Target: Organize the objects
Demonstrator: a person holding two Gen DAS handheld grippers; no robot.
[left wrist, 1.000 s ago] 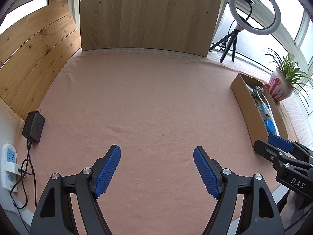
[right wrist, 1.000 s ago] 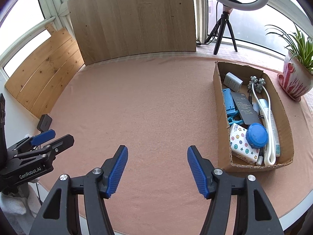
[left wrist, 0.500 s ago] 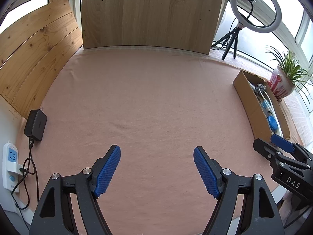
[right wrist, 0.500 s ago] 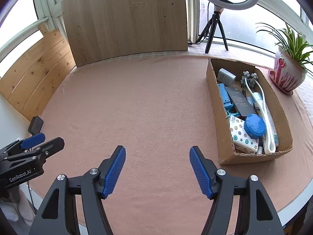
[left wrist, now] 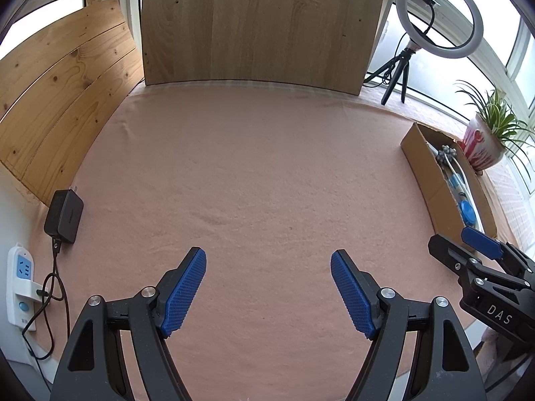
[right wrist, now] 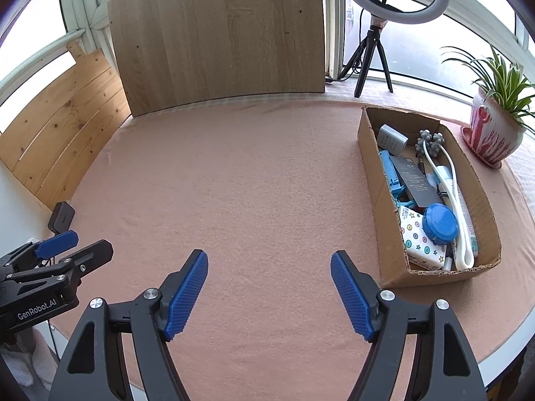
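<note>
Objects packed in cardboard box [right wrist: 374, 180] on pink tablecloth [right wrist: 250, 183] by windows; both tools released.

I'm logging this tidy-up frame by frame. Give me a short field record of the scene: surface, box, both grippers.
surface: pink cloth, bare in the middle
box: cardboard box at right, open-topped, holding a blue round lid, patterned pouch, white cable
left gripper: open, nothing between the fingers
right gripper: open, has just been opening, nothing between the fingers
beside box: potted plant
</note>
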